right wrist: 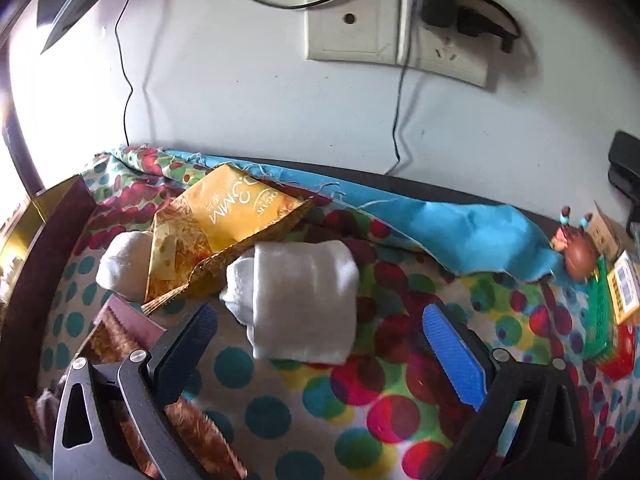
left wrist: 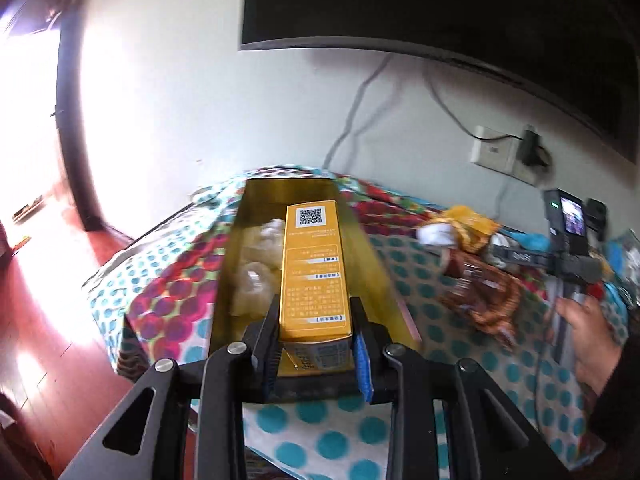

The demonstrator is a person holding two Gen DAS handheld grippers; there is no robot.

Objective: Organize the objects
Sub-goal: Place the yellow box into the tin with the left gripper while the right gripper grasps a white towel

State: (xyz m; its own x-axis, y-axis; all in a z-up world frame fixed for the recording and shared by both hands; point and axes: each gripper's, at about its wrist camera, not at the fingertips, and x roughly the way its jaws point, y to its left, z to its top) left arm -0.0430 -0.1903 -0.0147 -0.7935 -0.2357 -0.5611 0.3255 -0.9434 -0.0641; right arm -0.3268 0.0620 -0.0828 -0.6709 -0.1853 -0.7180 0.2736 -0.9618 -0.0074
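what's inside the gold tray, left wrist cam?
Pale clear-wrapped lumps lie along the gold tray's left side. The orange box above it hides the rest of the floor.

A home room: wall-mounted television [left wrist: 440,12], wall sockets [right wrist: 360,24], red wooden floor [left wrist: 48,300], polka-dot tablecloth [right wrist: 320,408].

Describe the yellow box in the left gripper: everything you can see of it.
The yellow box is a long, narrow carton, cardboard by the look of it, with a white QR code panel at its far end and small printed text in framed blocks down its top face. Its near end shows a grey printed flap. The left gripper is shut on that near end, pads pressing both sides. The carton points away over the open gold tray.
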